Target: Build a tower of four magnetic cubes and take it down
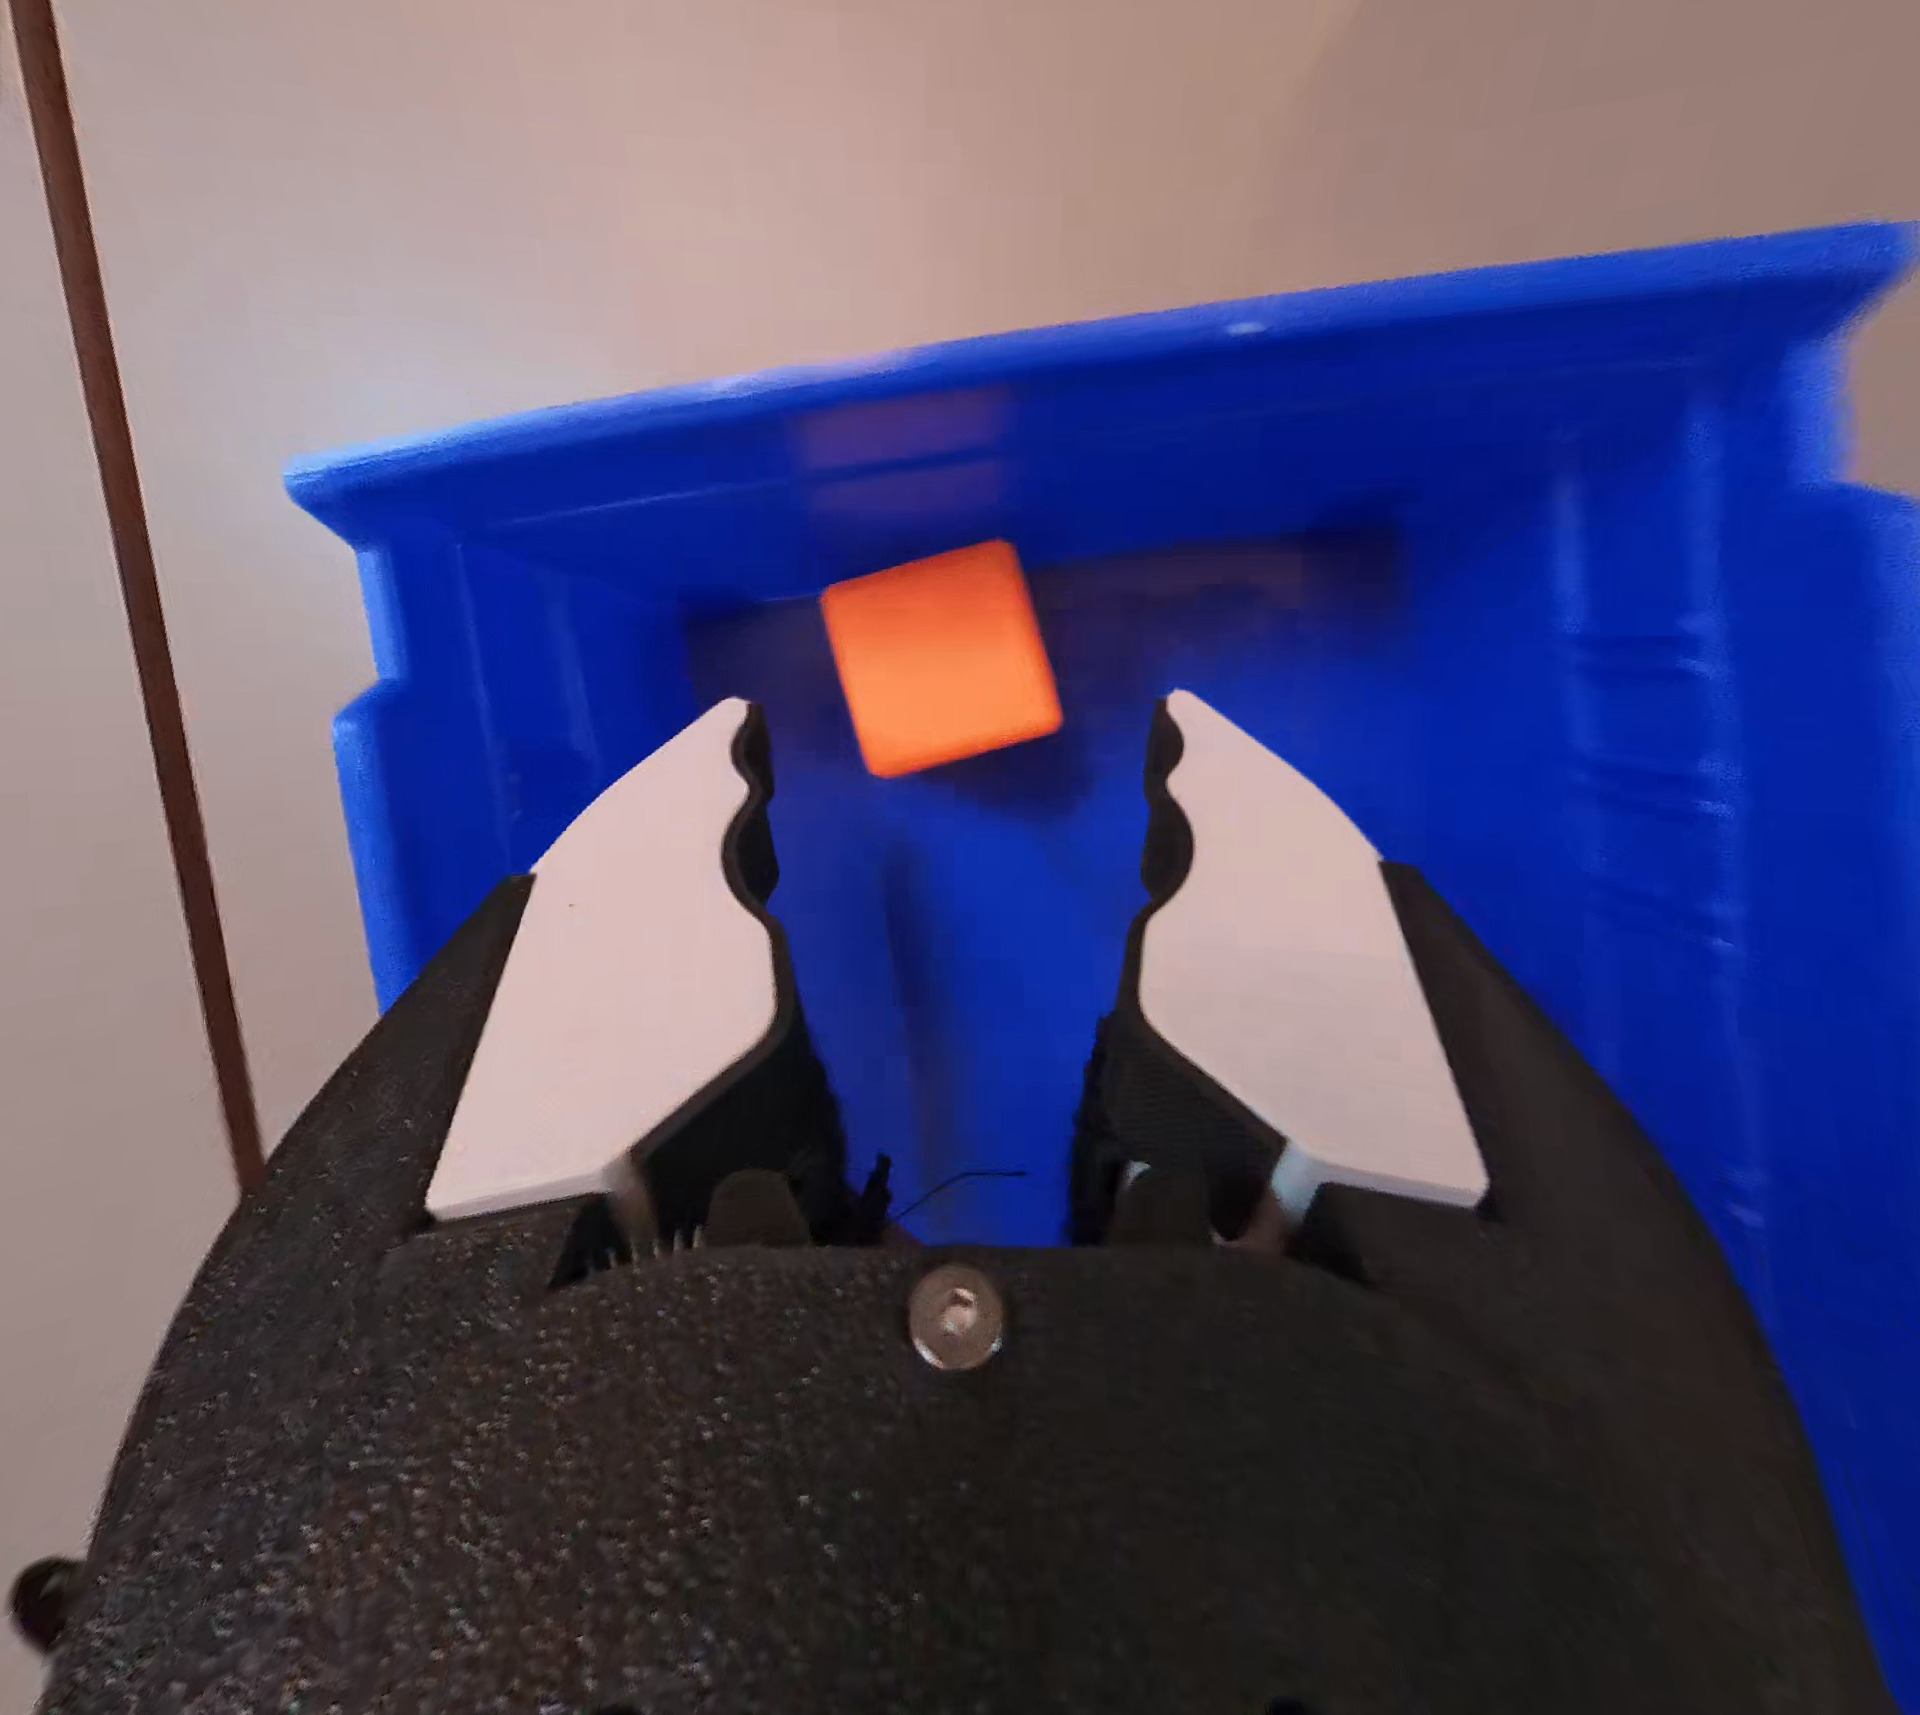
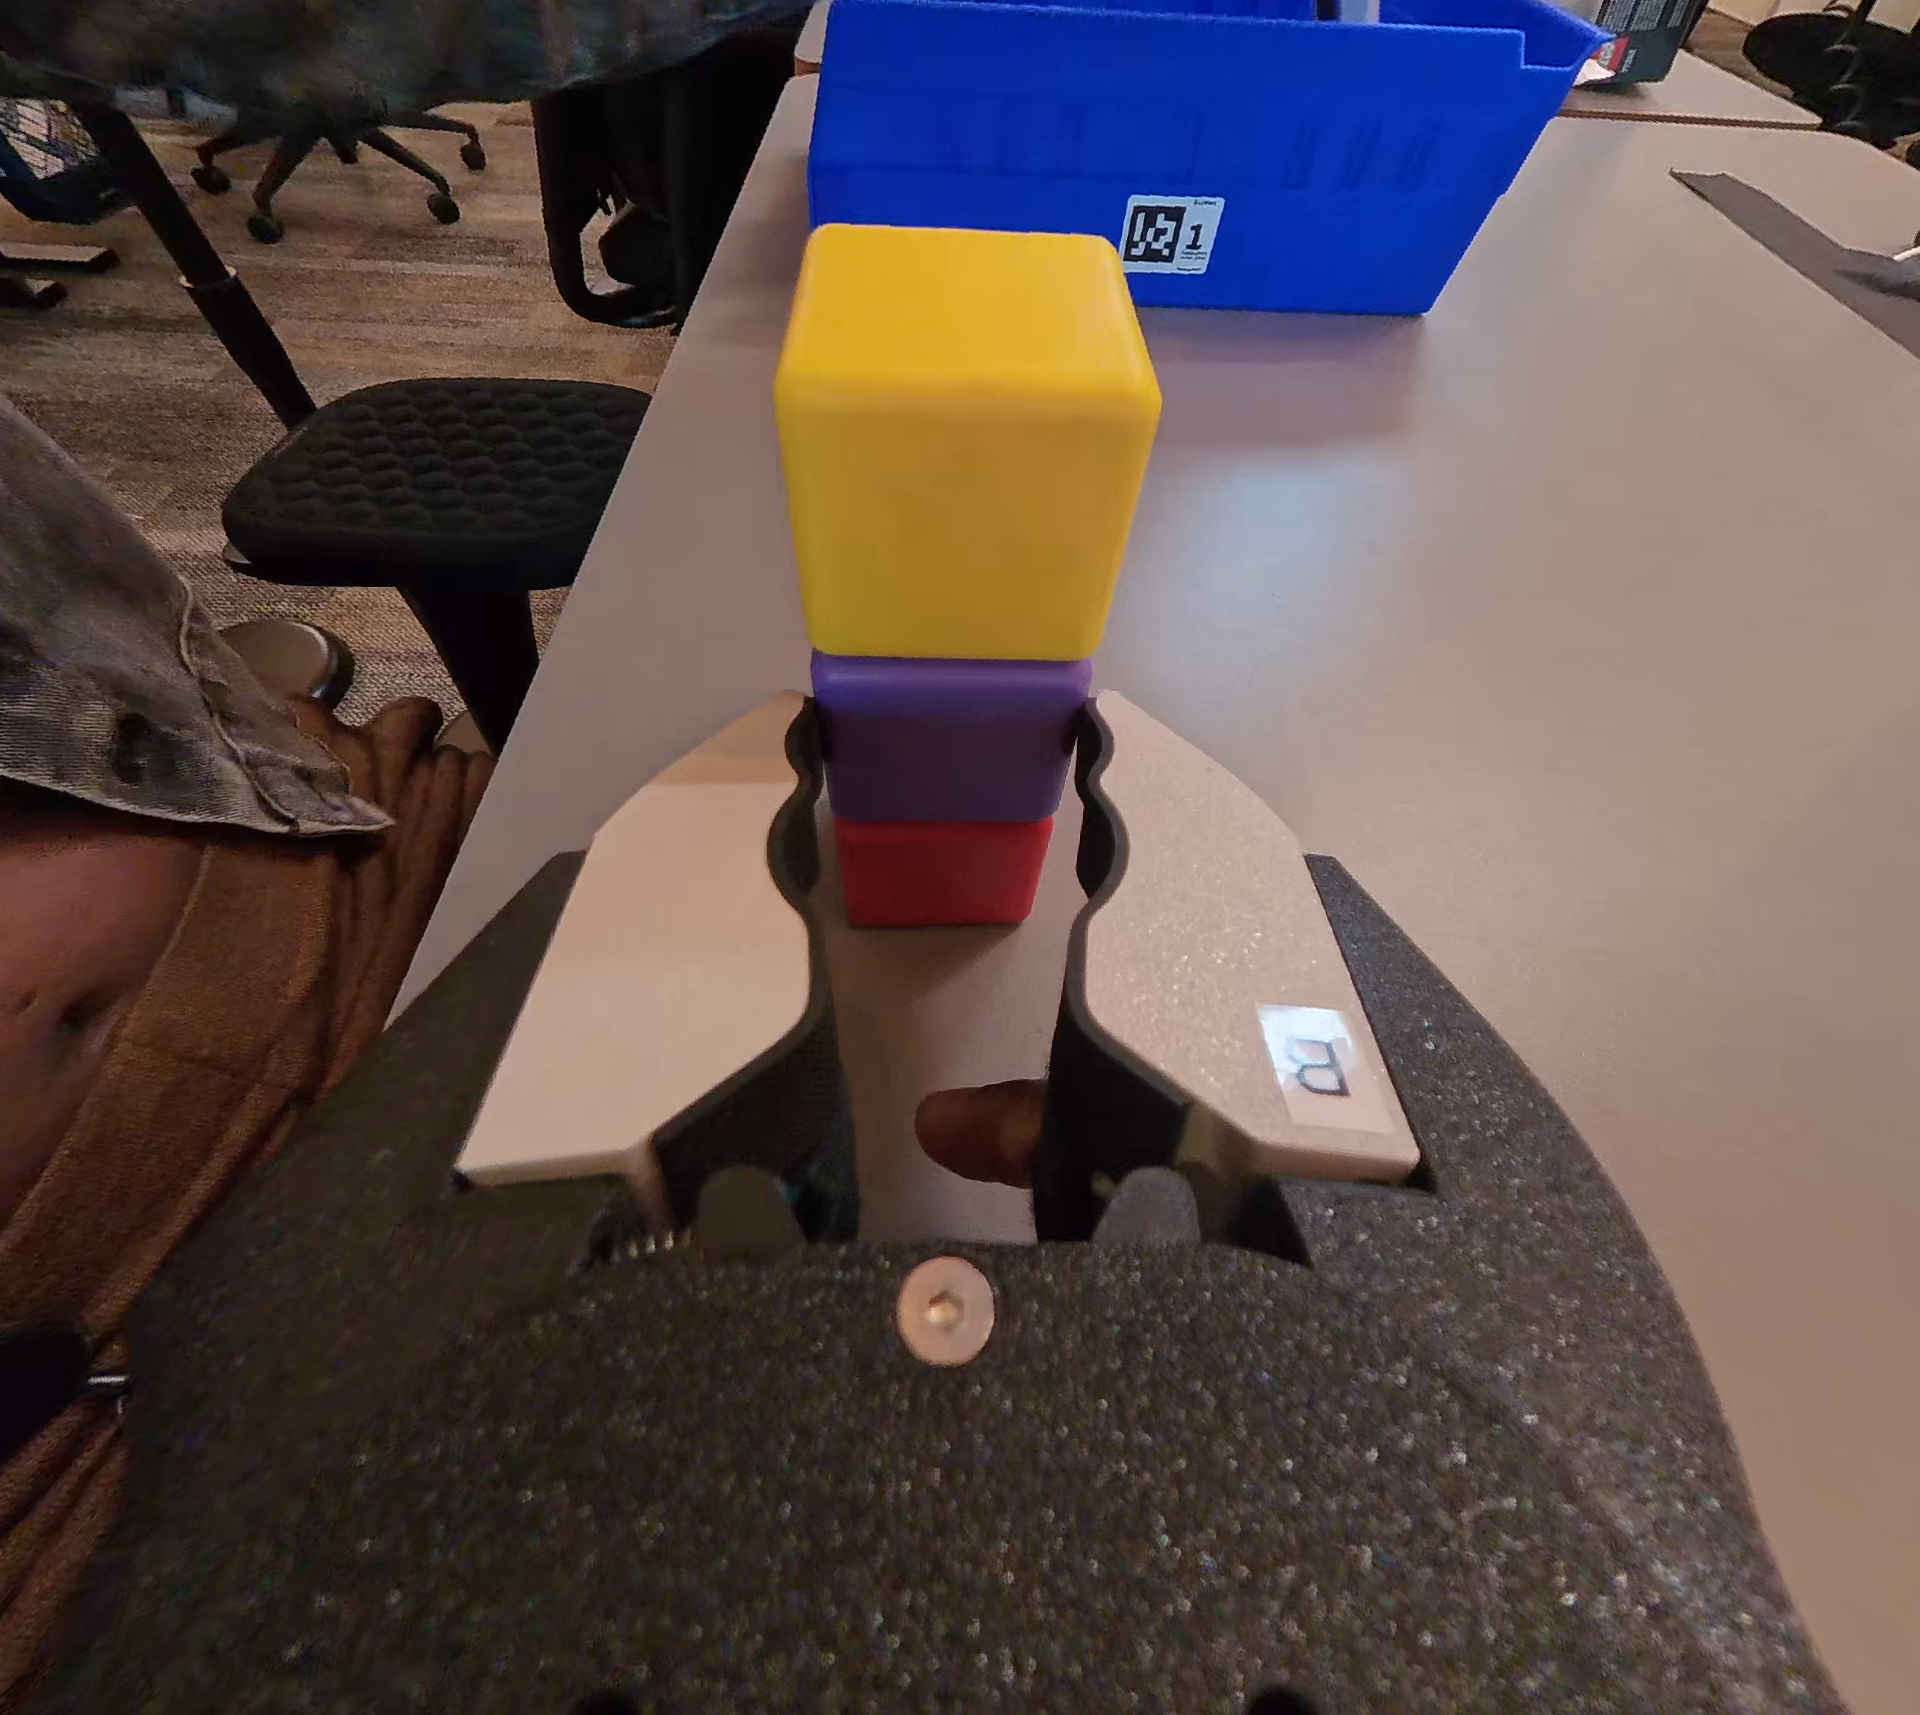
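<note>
I was three cubes into the tower, by my reckoning, and fetching the fourth. My right hand-held gripper [image 2: 948, 756] was pinching the purple plastic cube [image 2: 945, 746], the middle one of the stack, with both dark pads pressed against its sides; the smaller-looking red plastic cube [image 2: 940, 870] sat under it on the desk, and the yellow plastic cube [image 2: 961, 439] stood on top, just ahead of my fingertips. I judged this grip to be a steadying one, holding the stack in place.

My left hand-held gripper [image 1: 956, 766] was spread wide and holding nothing. Just ahead of its fingertips, and apart from both, the orange plastic cube [image 1: 940, 657] lay turned at an angle on the floor of the blue plastic bin [image 1: 1455, 439], close to the far wall. The view was blurred.

The next move, as I saw it, called for sliding the left fingers forward to either side of the orange cube, squaring up to its turned faces, closing on it, then lifting it clear of the bin wall and over to the yellow cube.

The desk [image 2: 1455, 626] was pale grey, smooth and faintly glossy. Beyond the right gripper stood the bin, a small printed label [image 2: 1172, 233] on its near wall; off to the left were a black mesh chair seat [image 2: 436, 470], carpet and other rolling chairs.
</note>
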### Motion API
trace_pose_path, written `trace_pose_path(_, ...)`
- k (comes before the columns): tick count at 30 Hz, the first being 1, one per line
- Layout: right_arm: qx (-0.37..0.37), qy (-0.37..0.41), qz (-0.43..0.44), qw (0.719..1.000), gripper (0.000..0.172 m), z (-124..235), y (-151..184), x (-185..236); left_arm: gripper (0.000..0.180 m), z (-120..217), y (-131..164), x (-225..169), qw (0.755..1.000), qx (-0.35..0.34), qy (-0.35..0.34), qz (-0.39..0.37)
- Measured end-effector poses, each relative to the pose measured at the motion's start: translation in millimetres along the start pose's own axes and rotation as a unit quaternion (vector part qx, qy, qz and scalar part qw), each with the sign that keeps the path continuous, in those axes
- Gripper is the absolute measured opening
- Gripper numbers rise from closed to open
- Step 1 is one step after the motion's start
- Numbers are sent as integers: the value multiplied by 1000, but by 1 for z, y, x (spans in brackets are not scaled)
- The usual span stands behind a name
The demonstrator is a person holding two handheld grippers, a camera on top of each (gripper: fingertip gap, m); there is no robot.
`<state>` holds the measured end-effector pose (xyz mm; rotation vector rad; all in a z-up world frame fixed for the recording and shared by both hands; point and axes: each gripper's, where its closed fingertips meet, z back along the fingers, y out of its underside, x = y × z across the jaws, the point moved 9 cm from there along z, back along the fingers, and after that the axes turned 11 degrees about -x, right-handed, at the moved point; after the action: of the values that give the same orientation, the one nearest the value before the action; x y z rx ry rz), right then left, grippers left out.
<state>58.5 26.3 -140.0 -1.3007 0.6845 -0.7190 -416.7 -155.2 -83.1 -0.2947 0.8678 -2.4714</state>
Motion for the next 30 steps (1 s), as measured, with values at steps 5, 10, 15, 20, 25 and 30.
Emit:
trace_pose_path(5, 0, -1, 0, 1000, 47, 0, 0, 0, 73, -30, 5, 0, 999, 39, 1, -15)
trace_pose_path(10, 0, -3, 0, 1000, 47, 1, 0, 0, 52, -42, 7, -1, 998, 57, -6, -29)
trace_pose_path(15, -102, 15, -33, 994, 67, 11, -16, -6, 51, -41, 7, -2, 997, 66, -3, -39)
trace_pose_path(20, -137, 4, -31, 990, 66, 3, -23, -5, 51, -41, 7, -3, 997, 66, -6, -46)
trace_pose_path(25, -127, -11, -7, 992, 49, -2, -23, 0, 51, -41, 8, -2, 997, 58, 1, -46)
trace_pose_path(30, -125, -13, -5, 992, 49, -2, -23, 0, 51, -25, 10, -3, 998, 32, 16, -54)
